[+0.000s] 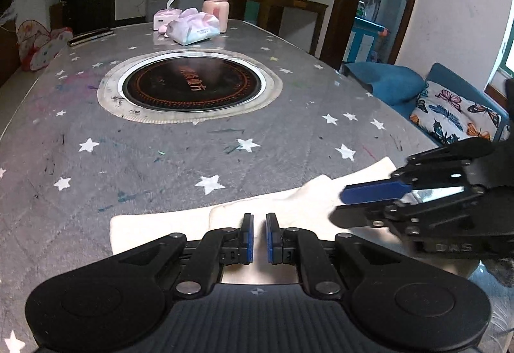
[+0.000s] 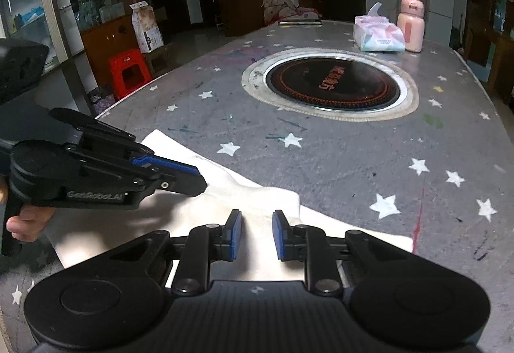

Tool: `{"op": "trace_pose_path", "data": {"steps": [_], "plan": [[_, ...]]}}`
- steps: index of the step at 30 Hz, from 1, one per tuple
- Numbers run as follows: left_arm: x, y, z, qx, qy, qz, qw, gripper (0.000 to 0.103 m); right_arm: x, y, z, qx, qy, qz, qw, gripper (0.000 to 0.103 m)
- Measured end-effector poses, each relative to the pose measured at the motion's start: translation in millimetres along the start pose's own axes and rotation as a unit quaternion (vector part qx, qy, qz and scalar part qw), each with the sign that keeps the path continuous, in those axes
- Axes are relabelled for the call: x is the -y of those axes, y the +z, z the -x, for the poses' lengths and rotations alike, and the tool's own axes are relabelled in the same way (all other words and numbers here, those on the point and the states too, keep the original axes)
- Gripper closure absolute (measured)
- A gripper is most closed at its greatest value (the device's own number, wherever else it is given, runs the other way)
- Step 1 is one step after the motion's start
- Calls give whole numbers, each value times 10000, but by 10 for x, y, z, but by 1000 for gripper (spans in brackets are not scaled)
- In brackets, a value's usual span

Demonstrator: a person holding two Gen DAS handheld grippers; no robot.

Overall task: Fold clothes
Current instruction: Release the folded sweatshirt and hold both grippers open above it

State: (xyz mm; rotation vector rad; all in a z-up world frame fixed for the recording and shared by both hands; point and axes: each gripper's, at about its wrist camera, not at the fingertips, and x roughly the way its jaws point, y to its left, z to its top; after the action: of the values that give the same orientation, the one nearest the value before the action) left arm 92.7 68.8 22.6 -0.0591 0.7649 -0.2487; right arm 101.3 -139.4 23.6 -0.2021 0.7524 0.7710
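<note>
1. Grey star-printed table (image 1: 160, 160) filling a dim living room; round black cooktop (image 1: 192, 86) set into its middle, taken as landmark.
2. Beyond the cooktop, at the far end: pink bottle (image 1: 216, 7), tissue pack (image 1: 196, 28) just beside it, a second small pink-white pack (image 1: 165, 17) next to that, and a dark flat bar (image 1: 90, 36) off to the left in the left wrist view.
3. Nearer than the cooktop, at the table's near edge: white garment (image 2: 257, 195), lying flat with one folded layer raised on top and a strip reaching back toward the cooktop.
4. Left tongs (image 1: 259, 237): over the garment's near part, well short of the cooktop; blue pads nearly together with only a narrow slit between them; white cloth visible beneath and in the slit, pinched or not cannot be told.
5. Right tongs (image 2: 257, 234): likewise on the near side of the cooktop, over the folded layer; pads somewhat apart, not seen pressing the cloth.
6. Same left tongs seen side-on in the right wrist view, tip down on the garment; part of a hand (image 2: 27, 221) on the grip at that view's left edge.
7. Past the table, right of the cooktop in the left wrist view: blue sofa (image 1: 385, 80) with butterfly-print cushion (image 1: 456, 115). Left of the cooktop in the right wrist view: red stool (image 2: 130, 72).
</note>
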Motion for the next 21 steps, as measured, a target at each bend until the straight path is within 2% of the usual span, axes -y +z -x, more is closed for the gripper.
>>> {"op": "trace_pose_path", "data": {"steps": [7,11,13,18,21], "plan": [[29,-17,1,65,36,-63,10000,93,-87,-164,367,134,-34,125,9998,83],[23,-14,-6,63,25,-65,10000,93,52,-269,311,-51,-239,-6,9997,85],[21,-11,-2,53,19,-62,10000,93,128,-276,296,-18,-194,-187,9996,89],[39,-13,-10,59,44,-80,9999,93,81,-145,330,145,-122,-126,9997,88],[46,-15,-14,64,49,-77,9999,93,61,-81,213,104,-122,-106,9998,88]]}}
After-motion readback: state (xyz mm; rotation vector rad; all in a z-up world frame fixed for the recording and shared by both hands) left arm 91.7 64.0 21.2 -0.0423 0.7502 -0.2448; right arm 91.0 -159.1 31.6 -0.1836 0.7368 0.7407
